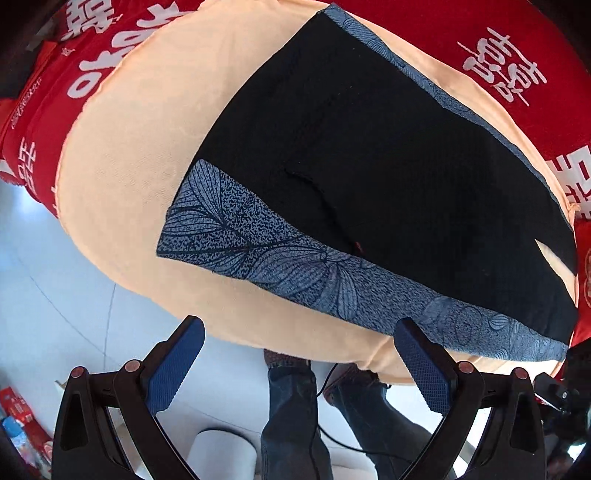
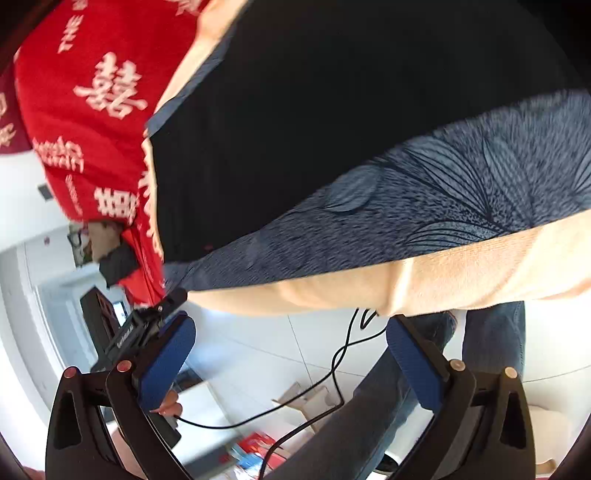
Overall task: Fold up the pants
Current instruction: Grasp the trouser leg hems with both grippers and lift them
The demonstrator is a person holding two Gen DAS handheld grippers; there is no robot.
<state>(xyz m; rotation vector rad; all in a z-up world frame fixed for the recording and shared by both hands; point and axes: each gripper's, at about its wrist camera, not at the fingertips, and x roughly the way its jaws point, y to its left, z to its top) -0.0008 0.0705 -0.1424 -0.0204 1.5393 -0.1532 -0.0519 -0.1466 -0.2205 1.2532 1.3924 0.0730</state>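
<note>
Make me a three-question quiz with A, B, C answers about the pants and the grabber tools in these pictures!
1. Where do the pants lie?
A. on the peach cloth
B. on the floor
C. over a chair back

2. What colour is the red blanket's lettering?
A. green
B. white
C. black

3. How do the jaws of the left gripper and the right gripper stand?
A. both shut on the pants
B. one open, one shut
C. both open, holding nothing

Answers:
1 A, since peach cloth shows all round the pants' edges.
2 B, since pale white characters stand out on the red.
3 C, since in each wrist view a wide gap separates the blue pads and no fabric lies between them.
</note>
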